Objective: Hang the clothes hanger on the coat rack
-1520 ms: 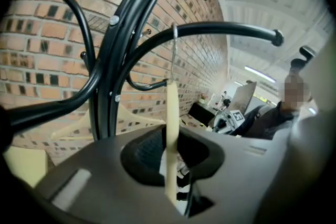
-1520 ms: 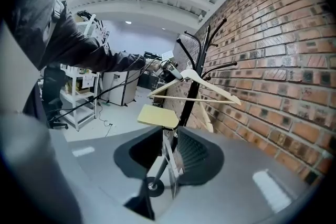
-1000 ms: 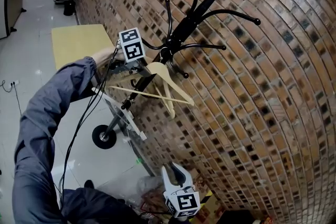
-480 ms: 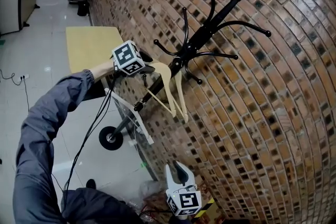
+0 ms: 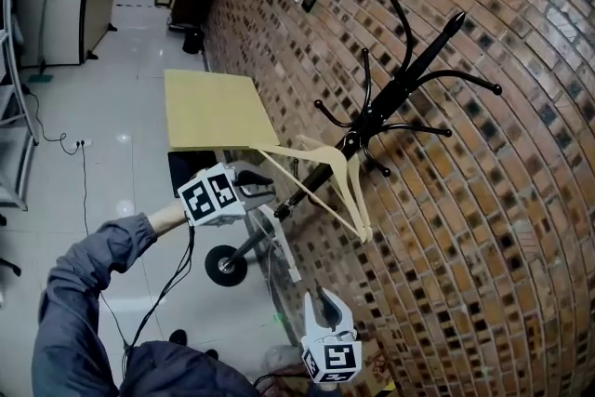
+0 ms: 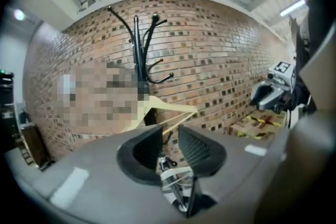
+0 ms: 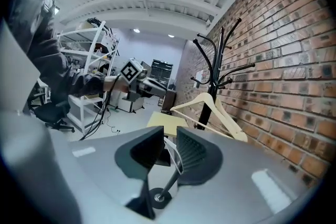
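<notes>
A pale wooden clothes hanger (image 5: 337, 184) hangs by its hook from a lower arm of the black coat rack (image 5: 409, 74), which stands against the brick wall. No gripper touches it. My left gripper (image 5: 263, 183) is well left of the hanger, apart from it; its jaws are closing with nothing between them. In the left gripper view the hanger (image 6: 169, 110) and rack (image 6: 139, 44) lie beyond the jaws (image 6: 170, 145). My right gripper (image 5: 320, 299) waits low by the wall, its jaws (image 7: 169, 147) closing a little on nothing. The hanger (image 7: 211, 110) shows past them.
A yellow table (image 5: 214, 107) stands beside the rack along the wall. The rack's round black base (image 5: 226, 265) rests on the tiled floor. Cables trail from my left sleeve. White shelving (image 7: 89, 65) and cabinets stand further off, and a taped cardboard box (image 6: 257, 123) sits by the wall.
My left gripper has let go of the hanger and pulled back down and left, away from the rack. The hanger stays hanging on the rack. The right gripper shifted slightly.
</notes>
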